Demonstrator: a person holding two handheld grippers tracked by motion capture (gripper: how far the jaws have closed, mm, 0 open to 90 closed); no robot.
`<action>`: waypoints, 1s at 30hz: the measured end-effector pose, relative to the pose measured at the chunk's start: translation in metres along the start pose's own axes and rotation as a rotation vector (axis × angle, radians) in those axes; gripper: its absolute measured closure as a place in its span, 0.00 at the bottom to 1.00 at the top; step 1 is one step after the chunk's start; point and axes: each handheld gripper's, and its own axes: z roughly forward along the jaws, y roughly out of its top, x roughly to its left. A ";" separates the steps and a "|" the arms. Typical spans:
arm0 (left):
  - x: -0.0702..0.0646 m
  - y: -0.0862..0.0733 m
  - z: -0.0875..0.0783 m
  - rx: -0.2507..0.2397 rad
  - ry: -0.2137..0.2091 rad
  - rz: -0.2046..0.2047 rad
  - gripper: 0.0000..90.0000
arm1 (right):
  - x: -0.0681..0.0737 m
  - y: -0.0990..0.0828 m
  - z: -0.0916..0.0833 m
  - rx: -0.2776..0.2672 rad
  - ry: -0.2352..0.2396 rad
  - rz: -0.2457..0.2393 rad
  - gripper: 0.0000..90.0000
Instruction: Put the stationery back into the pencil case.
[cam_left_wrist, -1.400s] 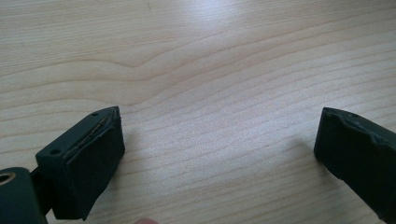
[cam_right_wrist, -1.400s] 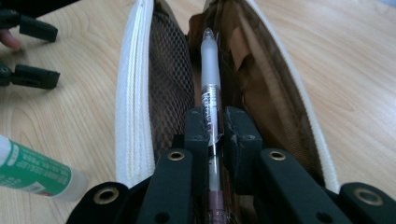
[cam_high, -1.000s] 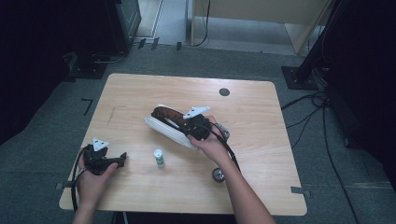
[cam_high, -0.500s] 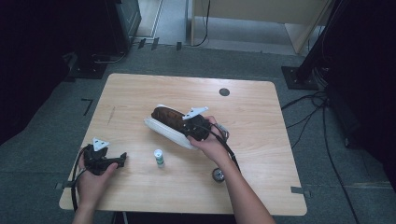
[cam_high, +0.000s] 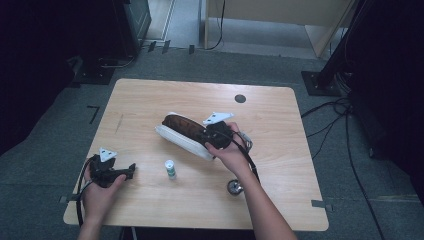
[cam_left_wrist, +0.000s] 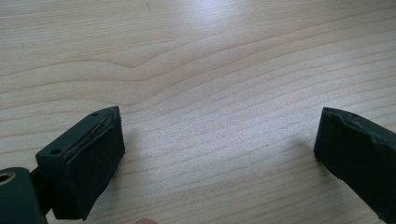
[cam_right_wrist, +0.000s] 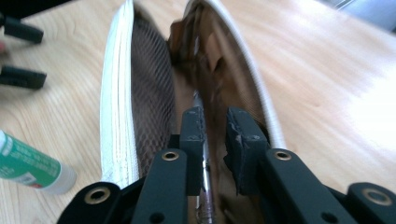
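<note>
Pencil case (cam_high: 182, 131) lies unzipped mid-worktop (cam_high: 285, 160), long axis running 10 to 4 o'clock in the high view. Your right gripper (cam_high: 217, 134) is at its 4 o'clock end.

Right gripper view: the gripper (cam_right_wrist: 215, 112) is narrow and pokes into the case mouth (cam_right_wrist: 116, 93) with a pen (cam_right_wrist: 198, 100) between the pads. The pen lies along one pad and there's a visible slit to the other, so I read it as barely held, if at all.

Risks from here:
- Pen is loose. Tilt or lift the gripper now and it can slide out the near end onto the worktop instead of into the case.
- Pen tip sits close to the mesh pocket (cam_right_wrist: 154, 93) on the 9 o'clock wall. Push forward and it may snag the mesh or bunch the lining.
- Nothing pins the case. Your left gripper (cam_high: 131, 170) rests wide open on bare wood (cam_left_wrist: 219, 140) near the 8 o'clock corner, well apart. A shove along the case's axis will skate it toward 10 o'clock.
- Pull back at an angle and a pad could catch the zip edge, dragging the case along.
- Glue stick (cam_high: 170, 169) stands at 7 o'clock of the case, near it. A sideways sweep of the case knocks it over.
</note>
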 end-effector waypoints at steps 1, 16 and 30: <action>0.000 0.000 0.000 0.000 0.000 0.000 0.02 | -0.001 0.001 -0.004 -0.012 -0.001 0.005 0.85; 0.000 0.000 0.000 0.000 0.001 0.001 0.02 | -0.006 -0.010 -0.050 -0.092 -0.031 0.061 0.69; 0.000 0.000 0.000 0.000 0.000 -0.001 0.02 | -0.004 -0.048 -0.080 -0.102 -0.047 0.099 0.64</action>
